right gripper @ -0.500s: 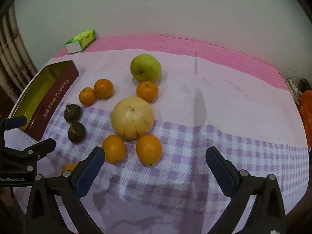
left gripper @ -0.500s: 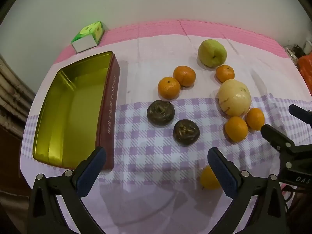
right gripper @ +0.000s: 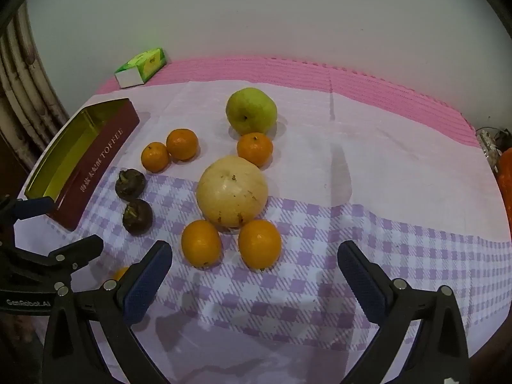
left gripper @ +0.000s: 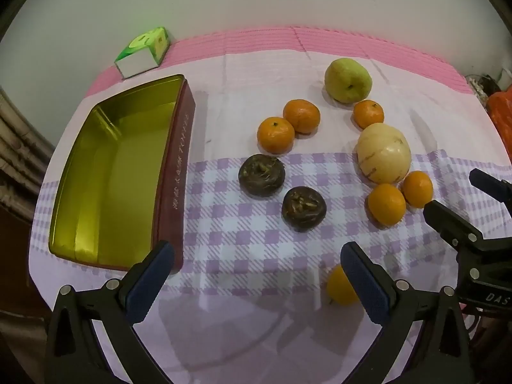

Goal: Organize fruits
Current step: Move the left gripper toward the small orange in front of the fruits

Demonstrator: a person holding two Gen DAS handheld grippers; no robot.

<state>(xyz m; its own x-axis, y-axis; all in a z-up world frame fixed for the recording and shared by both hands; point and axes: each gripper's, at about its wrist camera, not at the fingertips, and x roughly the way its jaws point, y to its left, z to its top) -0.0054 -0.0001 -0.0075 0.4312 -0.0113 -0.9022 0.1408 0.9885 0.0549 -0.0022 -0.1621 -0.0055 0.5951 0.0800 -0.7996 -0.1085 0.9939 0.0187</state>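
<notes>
- Presently, the left gripper hangs over the cloth with its jaws spread wide and nothing between the pads; it points steeply down at the table.
- Just past its left fingertip stands the toffee tin, lid off, gold inside, with no fruit in it.
- Ahead of this gripper, between the lines of its two fingers, lie two dark fruits, near each other but apart.
- Further ahead, two oranges sit touching; beyond them to the right is a green pear with a third orange just beside it.
- One small orange lies against the outer side of its right fingertip, partly hidden by it; contact cannot be told.
- Equally, the right gripper has its jaws fully apart and grips nothing.
- Directly ahead of it, just beyond the fingertips, sit two more oranges, side by side, both close against a pale melon.
- Beyond the melon, in the right wrist view, the single orange and the pear stand in line.
- To the left of the right gripper, the left gripper shows at the edge of the view, beside the near end of the tin.
- A green carton lies far ahead and left of both grippers, on the pink mat by the wall.
- All fruit rests on the checked cloth.
</notes>
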